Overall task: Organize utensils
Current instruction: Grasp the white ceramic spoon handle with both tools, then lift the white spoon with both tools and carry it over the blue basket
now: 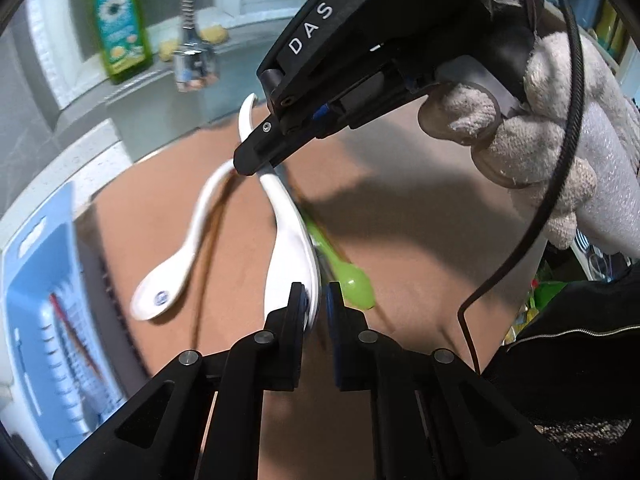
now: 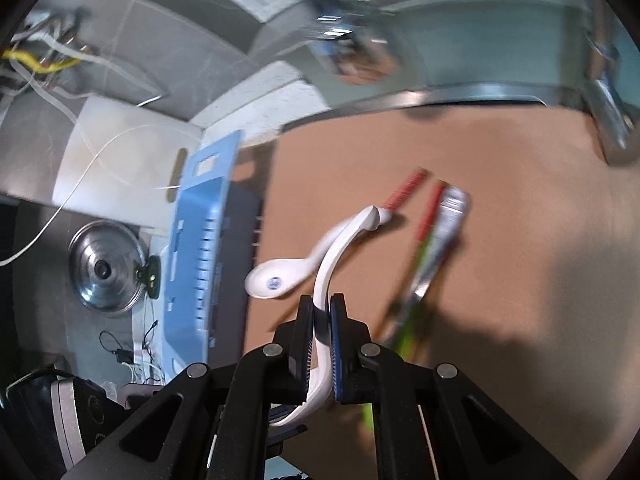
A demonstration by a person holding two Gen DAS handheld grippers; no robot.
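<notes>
White ceramic spoon (image 1: 294,240) is hanging above the brown desk (image 1: 400,240): my left tool (image 1: 316,304) is pinching its bowl rim, my right tool (image 2: 321,316) its handle. Glazed, probably slippery and brittle, so I'm gripping firmly.

Spoons (image 1: 290,236) glossy white, ceramic-looking. Small spoon (image 1: 352,284) translucent green plastic. Worktop (image 1: 400,240) matt brown, smooth. Basket (image 2: 200,248) pale blue plastic, slotted. Pot lid (image 2: 105,266) shiny metal. Gloved hand (image 1: 532,140) in fuzzy grey cloth. Gripper (image 1: 316,312) bodies matt black plastic.
</notes>
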